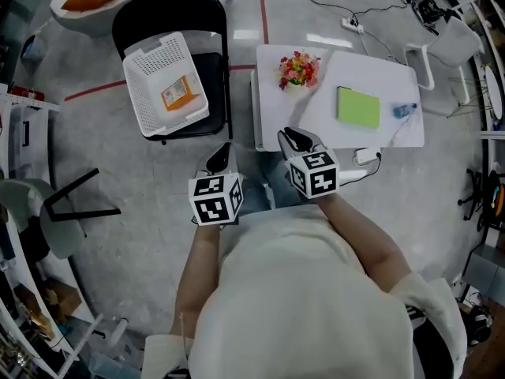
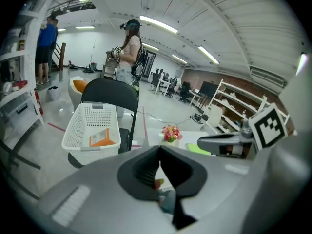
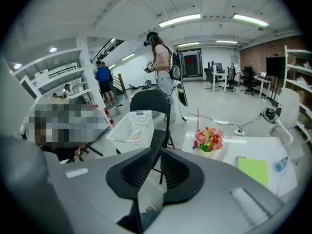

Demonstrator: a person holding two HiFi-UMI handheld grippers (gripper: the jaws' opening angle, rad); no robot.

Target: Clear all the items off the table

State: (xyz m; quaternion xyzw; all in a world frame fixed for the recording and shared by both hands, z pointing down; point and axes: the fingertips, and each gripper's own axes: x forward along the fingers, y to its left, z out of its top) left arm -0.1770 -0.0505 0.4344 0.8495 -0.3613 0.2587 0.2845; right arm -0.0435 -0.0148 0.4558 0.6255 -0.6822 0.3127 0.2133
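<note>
A wide, bright workshop with strip lights on a white ceiling, shelving along the walls and office chairs at the far end. The floor (image 1: 142,180) is glossy grey, crossed by red tape lines (image 1: 263,10). A person in headgear (image 2: 129,52) stands beyond the furniture.

A small white table (image 1: 387,69) stands right of centre in the head view. Left of it, just beside, is a black folding chair (image 1: 170,10) with a white perforated basket (image 1: 146,81) resting on its seat. An orange packet (image 1: 179,93) lies inside the basket.

Four things lie on the table. A bunch of red, pink and yellow flowers (image 1: 298,70) sits near the far left corner. A flat lime-green pad (image 1: 358,106) lies mid-table, with a small blue bottle (image 1: 404,110) just to its right. A white block with a cable (image 1: 364,156) rests at the near edge.

The right gripper (image 1: 293,139) hovers over the table's near left corner, aimed at the flowers, which lie just beyond its tips and untouched. Its jaws stand slightly apart with nothing between them. The left gripper (image 1: 223,156) hangs over the floor between chair and table, well short of every item. Its jaws are pressed together and empty.
</note>
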